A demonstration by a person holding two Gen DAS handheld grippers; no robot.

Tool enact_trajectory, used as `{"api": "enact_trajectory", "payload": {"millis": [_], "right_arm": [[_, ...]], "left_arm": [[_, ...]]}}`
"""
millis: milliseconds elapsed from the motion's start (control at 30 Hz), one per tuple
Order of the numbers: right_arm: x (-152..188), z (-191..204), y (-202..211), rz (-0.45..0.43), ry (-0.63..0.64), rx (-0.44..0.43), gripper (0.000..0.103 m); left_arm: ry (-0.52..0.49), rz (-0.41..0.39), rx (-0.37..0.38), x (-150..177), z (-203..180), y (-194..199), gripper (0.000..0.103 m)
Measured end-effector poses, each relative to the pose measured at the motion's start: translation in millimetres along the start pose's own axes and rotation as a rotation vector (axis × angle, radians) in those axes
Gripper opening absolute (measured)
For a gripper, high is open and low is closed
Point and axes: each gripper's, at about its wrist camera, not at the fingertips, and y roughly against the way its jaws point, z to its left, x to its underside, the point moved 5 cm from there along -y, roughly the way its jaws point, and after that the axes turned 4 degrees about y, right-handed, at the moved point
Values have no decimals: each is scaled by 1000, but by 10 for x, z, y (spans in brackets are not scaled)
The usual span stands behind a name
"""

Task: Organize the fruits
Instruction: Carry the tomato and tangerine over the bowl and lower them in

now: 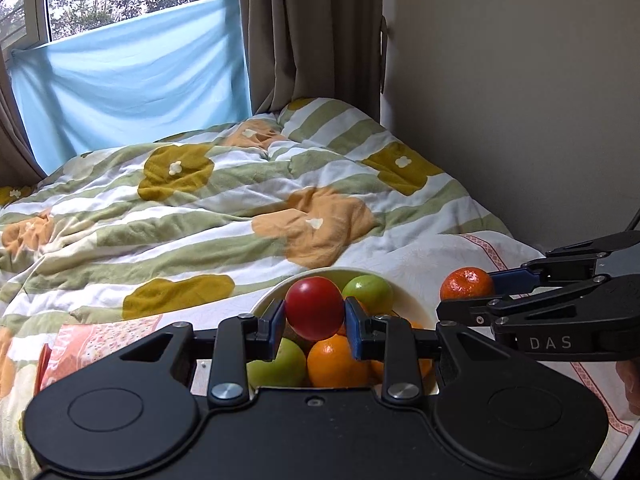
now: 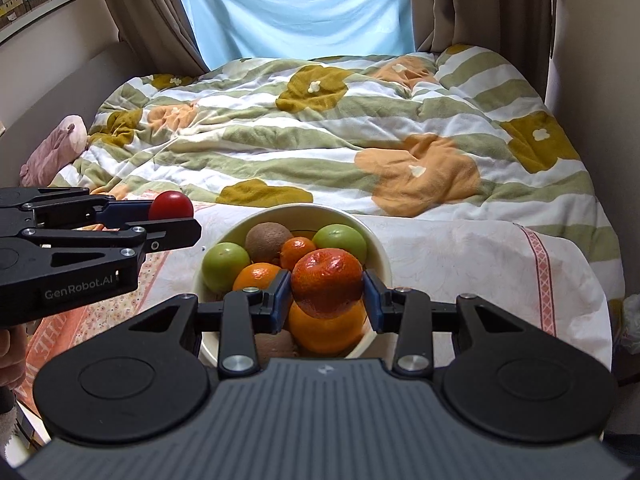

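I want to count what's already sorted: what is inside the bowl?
The bowl shows two green apples, a kiwi, and three oranges. A brown fruit at the near rim is partly hidden. The right hand-held gripper and its tangerine cover the rest.

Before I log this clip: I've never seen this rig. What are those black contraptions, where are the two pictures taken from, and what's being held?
They are two hand-held grippers, each with a fisheye camera looking along its jaws. In the left wrist view, the left gripper clamps a red fruit. In the right wrist view, the right gripper clamps a reddish-orange mandarin. Below sits a white bowl on a cloth-covered surface before a bed, holding green fruits, oranges and a kiwi.
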Motion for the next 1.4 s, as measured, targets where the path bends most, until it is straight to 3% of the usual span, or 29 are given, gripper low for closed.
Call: {"api": "enact_trajectory", "payload": {"millis": [433,700,800,867,900,1400], "right_arm": [[-53,-263,-578,77,25,-97,53],[-27,-351,-675,93,25,-118,53],[-12,-377,-684,102,17,-123,53],[-9,-380,-676,105,17,-121,53],[-7,-385,-667,106,18,-120,53],[-50,-413,-700,134,84,-115,53]], "left_arm": [[27,129,-26,-221,-46,-950,35],[24,189,-25,-167,-88,-1204,36],[17,176,-36,-183,-101,-1207,53],[16,153,-50,-204,-98,-1167,88],[19,140,-56,-212,-90,-1135,93],[183,45,-159,-143,226,-362,100]]}}
